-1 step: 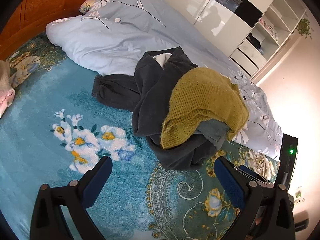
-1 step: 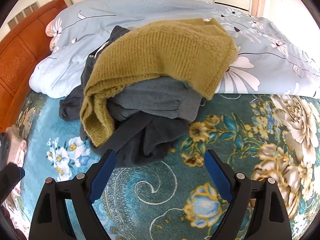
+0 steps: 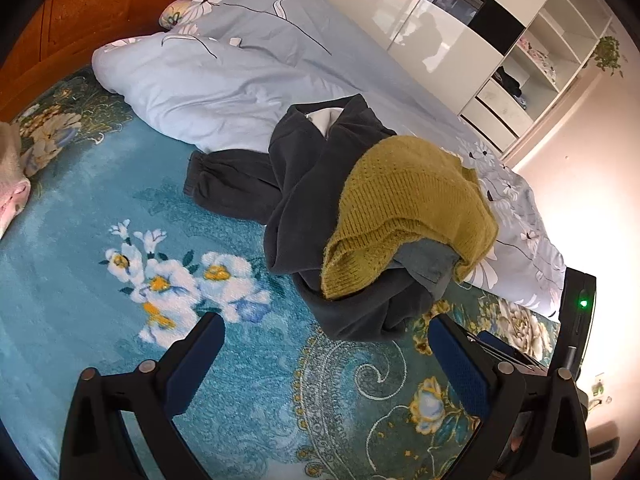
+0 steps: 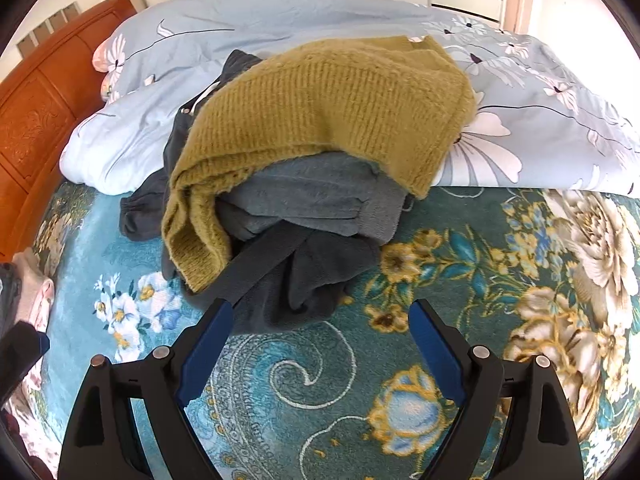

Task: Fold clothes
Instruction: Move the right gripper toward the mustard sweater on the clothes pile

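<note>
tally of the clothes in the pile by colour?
Mustard yellow: 1, knit sweater
Dark charcoal: 1, fleece garment, as far as I can tell
Grey-blue: 1, fleece piece
Total: 3, though the dark fabric could be more than one garment.

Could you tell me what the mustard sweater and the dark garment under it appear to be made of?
The mustard sweater looks like a chunky wool or acrylic knit: ribbed rows and a fuzzy edge show. The dark garment looks like soft matte fleece, with a short nap and thick rounded folds. The exact fibre cannot be told.
</note>
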A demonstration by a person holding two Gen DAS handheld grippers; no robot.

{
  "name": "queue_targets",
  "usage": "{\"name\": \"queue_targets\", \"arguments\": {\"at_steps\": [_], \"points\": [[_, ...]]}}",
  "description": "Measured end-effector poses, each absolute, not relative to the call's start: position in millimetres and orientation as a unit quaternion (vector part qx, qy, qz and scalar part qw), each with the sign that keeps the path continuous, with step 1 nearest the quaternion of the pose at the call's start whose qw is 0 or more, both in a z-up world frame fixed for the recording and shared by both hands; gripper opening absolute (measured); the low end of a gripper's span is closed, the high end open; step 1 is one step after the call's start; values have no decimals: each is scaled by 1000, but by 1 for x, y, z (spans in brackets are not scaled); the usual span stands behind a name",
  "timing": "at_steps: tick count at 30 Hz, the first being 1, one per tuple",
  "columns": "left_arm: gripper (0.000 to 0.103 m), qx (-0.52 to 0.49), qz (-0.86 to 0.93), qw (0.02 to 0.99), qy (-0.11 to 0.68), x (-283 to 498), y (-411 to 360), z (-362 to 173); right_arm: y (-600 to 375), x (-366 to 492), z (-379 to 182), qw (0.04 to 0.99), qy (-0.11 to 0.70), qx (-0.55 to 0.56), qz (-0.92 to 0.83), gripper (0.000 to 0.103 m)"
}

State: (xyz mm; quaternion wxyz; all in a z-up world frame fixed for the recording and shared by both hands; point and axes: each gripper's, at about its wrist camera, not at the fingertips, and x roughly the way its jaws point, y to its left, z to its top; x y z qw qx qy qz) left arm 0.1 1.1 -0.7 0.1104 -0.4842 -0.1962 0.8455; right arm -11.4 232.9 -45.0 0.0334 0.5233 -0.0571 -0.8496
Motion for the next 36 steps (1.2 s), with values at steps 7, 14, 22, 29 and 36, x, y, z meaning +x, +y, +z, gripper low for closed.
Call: {"name": "queue_targets", "arguments": {"at_steps": [7, 14, 22, 29, 36], "points": [[103, -485, 850, 108, -175, -2, 15, -5, 226, -9, -45, 59, -74, 503, -859, 90], [103, -470, 853, 103, -203, 3, 23, -9, 235, -13, -42, 70, -75, 495, -863, 90], [103, -461, 868, 83, -167, 1, 30, -14, 237, -21, -50, 55, -65, 504, -860, 90], [103, -464, 872, 75, -135, 0, 39, -21, 231, -25, -52, 61, -57, 508, -857, 90], [103, -473, 870, 73, -120, -1, 44, -27, 224, -28, -55, 68, -52, 513, -854, 90]]}}
